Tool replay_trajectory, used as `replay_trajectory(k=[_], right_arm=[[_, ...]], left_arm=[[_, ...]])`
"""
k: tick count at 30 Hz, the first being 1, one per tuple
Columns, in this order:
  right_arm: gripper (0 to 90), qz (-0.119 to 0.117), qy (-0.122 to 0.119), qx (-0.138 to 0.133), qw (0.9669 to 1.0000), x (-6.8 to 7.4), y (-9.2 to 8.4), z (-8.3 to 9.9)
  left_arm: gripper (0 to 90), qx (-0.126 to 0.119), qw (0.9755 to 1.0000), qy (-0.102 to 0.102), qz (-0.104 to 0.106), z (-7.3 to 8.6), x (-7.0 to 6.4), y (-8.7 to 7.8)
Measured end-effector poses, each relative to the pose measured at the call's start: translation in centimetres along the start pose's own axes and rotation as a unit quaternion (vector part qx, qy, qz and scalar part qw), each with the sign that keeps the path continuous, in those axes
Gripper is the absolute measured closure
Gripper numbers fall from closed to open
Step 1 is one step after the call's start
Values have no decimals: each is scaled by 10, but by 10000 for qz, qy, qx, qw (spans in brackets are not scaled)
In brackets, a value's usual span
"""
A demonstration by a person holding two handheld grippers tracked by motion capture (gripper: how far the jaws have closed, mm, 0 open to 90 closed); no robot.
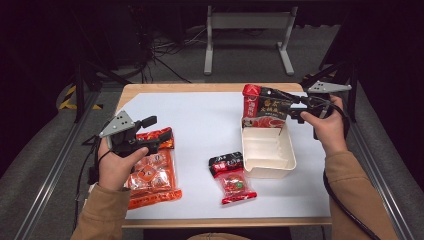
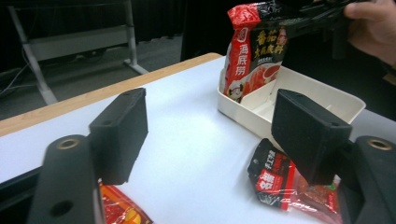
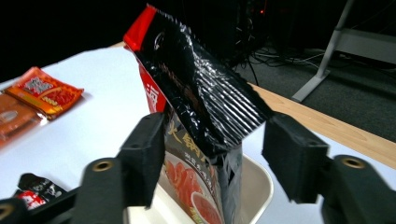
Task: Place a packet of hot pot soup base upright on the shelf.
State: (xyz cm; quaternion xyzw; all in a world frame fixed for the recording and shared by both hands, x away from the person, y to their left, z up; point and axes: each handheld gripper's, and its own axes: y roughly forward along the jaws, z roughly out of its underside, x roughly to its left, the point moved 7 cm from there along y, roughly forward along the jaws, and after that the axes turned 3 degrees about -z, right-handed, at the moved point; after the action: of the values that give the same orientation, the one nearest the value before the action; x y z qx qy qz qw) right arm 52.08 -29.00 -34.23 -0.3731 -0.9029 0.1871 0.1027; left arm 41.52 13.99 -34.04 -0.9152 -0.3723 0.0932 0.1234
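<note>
A tall black-and-red sauce packet [image 1: 262, 107] stands upright in the far end of a white tray [image 1: 267, 150]. My right gripper [image 1: 280, 102] is open with its jaws on either side of the packet's crimped top [image 3: 196, 88]; a gap shows at the right jaw. My left gripper [image 1: 157, 132] hovers open over an orange snack packet [image 1: 155, 175] at the table's left, with nothing between its jaws [image 2: 208, 135]. A small red-and-black packet [image 1: 231, 177] lies flat in front of the tray.
A white sheet [image 1: 200, 125] covers the wooden table. The tray's near half [image 2: 327, 100] holds nothing. Beyond the table's far edge stands a grey metal frame [image 1: 247, 22] on a dark floor with cables.
</note>
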Motion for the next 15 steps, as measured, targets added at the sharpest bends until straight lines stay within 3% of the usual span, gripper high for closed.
replay_trajectory(k=[6, 15], right_arm=[[348, 34, 157, -140, 9998, 4, -19, -4], [337, 154, -2, -171, 9997, 20, -38, -5]], left_arm=[[230, 71, 9999, -28, -95, 4, 9, -3], [215, 204, 9998, -52, -73, 10, 15, -5]])
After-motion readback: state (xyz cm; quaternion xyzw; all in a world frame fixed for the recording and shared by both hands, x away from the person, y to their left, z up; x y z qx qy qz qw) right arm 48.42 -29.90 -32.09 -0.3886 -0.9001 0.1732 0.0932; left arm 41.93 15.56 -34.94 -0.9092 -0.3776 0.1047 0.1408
